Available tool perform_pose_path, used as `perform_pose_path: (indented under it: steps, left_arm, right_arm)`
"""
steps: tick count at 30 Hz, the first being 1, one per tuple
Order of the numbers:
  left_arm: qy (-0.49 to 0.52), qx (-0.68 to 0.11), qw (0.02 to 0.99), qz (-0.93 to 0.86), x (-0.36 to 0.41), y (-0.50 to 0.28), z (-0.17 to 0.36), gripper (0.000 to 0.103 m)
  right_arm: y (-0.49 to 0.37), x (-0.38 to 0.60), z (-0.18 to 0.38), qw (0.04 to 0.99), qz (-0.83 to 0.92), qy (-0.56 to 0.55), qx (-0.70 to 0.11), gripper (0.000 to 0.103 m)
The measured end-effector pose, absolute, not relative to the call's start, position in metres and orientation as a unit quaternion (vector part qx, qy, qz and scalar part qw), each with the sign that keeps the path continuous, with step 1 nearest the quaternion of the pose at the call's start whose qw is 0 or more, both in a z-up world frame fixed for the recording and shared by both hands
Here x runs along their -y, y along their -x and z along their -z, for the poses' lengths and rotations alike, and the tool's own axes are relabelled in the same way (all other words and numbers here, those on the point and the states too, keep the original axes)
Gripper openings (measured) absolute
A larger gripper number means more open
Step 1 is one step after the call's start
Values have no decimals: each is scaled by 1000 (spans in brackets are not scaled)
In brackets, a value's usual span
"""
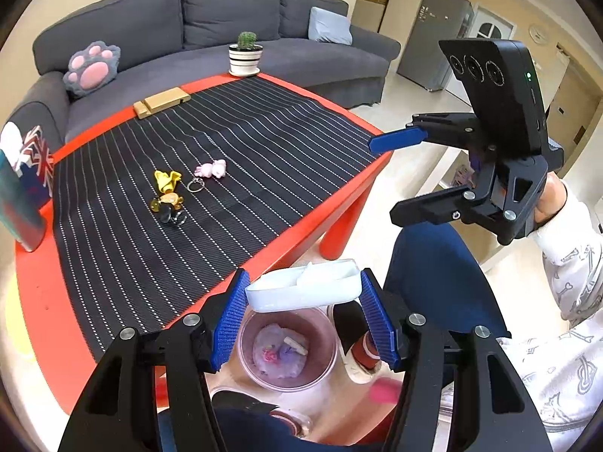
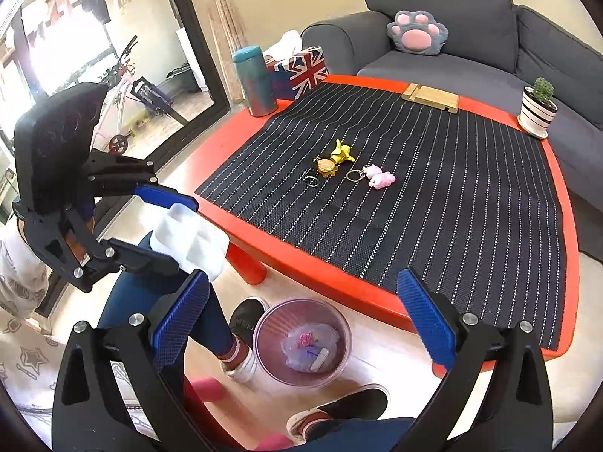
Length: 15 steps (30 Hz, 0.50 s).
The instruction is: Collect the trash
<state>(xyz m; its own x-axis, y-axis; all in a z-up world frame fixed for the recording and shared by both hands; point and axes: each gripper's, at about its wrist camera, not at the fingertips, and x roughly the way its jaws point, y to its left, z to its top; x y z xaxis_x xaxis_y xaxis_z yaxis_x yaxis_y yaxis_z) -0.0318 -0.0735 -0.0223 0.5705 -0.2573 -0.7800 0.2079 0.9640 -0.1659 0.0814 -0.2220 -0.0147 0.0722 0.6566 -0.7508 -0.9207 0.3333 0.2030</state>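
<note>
My left gripper (image 1: 303,320) is shut on a white plastic tray (image 1: 303,288) and holds it in the air just off the table's near edge, right above a round translucent trash bin (image 1: 288,346) on the floor. The bin holds crumpled wrappers. In the right wrist view the tray (image 2: 190,241) sits between the left gripper's blue pads (image 2: 166,196), up and left of the bin (image 2: 301,344). My right gripper (image 2: 301,320) is open and empty, above the floor near the bin. It also shows in the left wrist view (image 1: 392,177), at the right beyond the table's corner.
The red table (image 2: 339,271) carries a black striped mat, a yellow keychain (image 2: 333,160), a pink keychain (image 2: 377,177), a wooden block (image 2: 429,98), a potted cactus (image 2: 537,107), a teal bottle (image 2: 256,81) and a flag-print tissue box (image 2: 297,71). The person's legs and shoes flank the bin. A grey sofa stands behind.
</note>
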Motion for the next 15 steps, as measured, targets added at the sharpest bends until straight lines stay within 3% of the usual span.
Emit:
perform_pose_path:
  steps: [6,7,8,9,15]
  left_arm:
    - [24,-446,884,135,78,28,23,59]
    - [24,-446,884,135,78,27,23,64]
    - [24,-445,885,134,78,26,24,86]
    - [24,-438,889,128,76,26,24,92]
    - [32,-441,890,115,72,24,27,95]
  right_arm:
    - [-85,227,14,716,-552,157,-397,98]
    - [-85,228,14,717,-552,156,-397,98]
    - [-85,228,14,717,-552,155,-396,98]
    - [-85,229,14,717,-552,155,-396,98]
    - [-86,229,14,717,-552,153,-396,98]
